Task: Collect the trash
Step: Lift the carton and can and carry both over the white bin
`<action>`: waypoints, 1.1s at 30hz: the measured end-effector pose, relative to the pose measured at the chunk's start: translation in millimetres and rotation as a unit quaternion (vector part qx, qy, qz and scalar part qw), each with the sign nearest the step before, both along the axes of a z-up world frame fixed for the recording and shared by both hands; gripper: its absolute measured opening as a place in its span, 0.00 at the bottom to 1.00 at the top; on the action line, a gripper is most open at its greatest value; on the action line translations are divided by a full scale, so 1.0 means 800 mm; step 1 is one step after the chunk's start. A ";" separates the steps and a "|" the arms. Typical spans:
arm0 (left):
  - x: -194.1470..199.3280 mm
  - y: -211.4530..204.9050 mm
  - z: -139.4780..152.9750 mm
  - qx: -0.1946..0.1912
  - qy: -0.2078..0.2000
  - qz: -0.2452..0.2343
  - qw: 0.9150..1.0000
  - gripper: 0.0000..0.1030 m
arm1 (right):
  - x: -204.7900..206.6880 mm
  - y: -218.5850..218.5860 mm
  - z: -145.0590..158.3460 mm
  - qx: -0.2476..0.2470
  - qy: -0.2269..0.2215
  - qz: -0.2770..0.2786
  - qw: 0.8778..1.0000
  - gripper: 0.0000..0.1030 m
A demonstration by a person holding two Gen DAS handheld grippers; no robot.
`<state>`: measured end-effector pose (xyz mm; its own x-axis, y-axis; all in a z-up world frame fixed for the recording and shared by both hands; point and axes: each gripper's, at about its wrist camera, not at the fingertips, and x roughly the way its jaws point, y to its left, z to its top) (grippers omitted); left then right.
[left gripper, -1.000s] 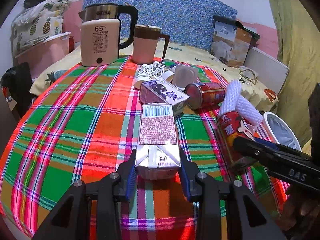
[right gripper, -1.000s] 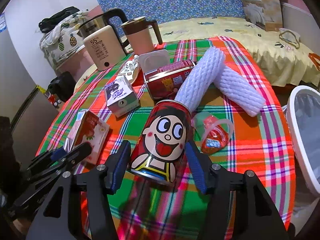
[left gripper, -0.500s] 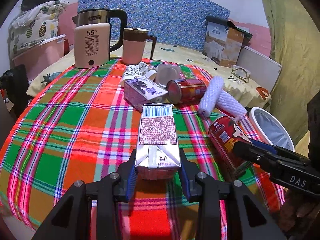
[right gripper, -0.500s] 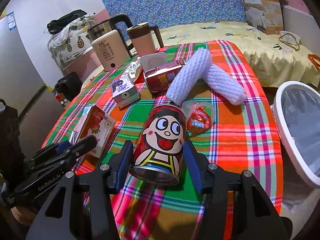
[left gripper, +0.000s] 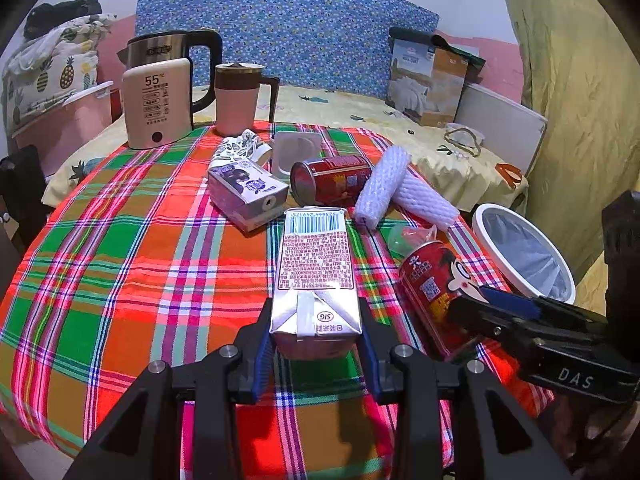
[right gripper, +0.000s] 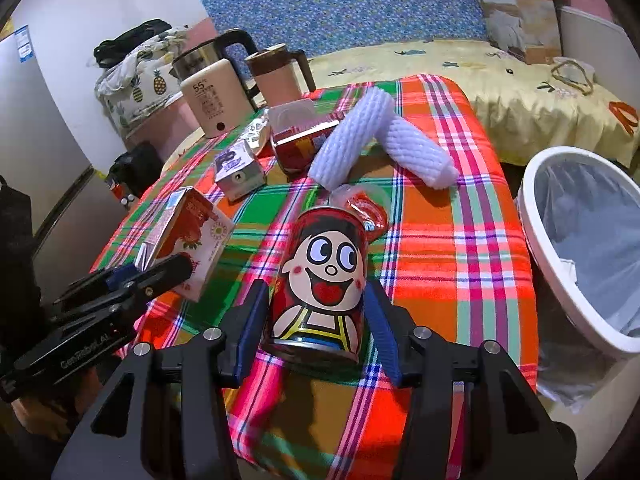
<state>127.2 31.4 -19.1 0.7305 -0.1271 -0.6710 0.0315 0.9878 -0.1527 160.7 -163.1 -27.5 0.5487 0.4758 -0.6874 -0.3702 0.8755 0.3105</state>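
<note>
1. Left wrist view: the left gripper (left gripper: 316, 354) is closed on the silver end of the milk carton (left gripper: 315, 276), its blue pads pressed against both sides; the carton points away from the camera, barcode end far; compared with a second ago the table has dropped lower and further off in the view, so the carton looks lifted clear of the plaid tablecloth (left gripper: 120, 264); the right gripper (left gripper: 492, 308) shows at the right edge, clamped on the cartoon can (left gripper: 432, 288); the white bin (left gripper: 524, 252) stands past the table's right edge, apart from both loads.

2. Right wrist view: the right gripper (right gripper: 316, 320) grips the cartoon can (right gripper: 324, 276) near its base, fingers snug on either side; the can's face looks up at the camera; against the earlier frame the bin (right gripper: 536, 208) fills much more of the right side, so I judge this hand has swung toward it; the left gripper (right gripper: 160, 274) with the milk carton (right gripper: 188, 236) sits at the left.

3. Meaning for the task: both pieces are secured and raised, so the carry to the bin seems underway; the purple carton (right gripper: 238, 170), red can (right gripper: 300, 140), foam sleeves (right gripper: 352, 144) and small wrapper (right gripper: 366, 206) remain on the cloth.
</note>
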 end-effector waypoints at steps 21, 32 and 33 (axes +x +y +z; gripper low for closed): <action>-0.001 -0.012 0.005 0.002 0.003 -0.007 1.000 0.36 | -0.007 -0.014 -0.001 0.010 -0.003 0.001 1.000 0.53; 0.013 -0.062 0.025 -0.004 -0.009 -0.050 0.999 0.36 | -0.019 -0.062 0.022 0.029 -0.032 -0.035 0.998 0.53; 0.015 -0.068 0.027 -0.004 -0.011 -0.056 0.998 0.36 | -0.020 -0.070 0.023 0.029 -0.035 -0.042 0.998 0.53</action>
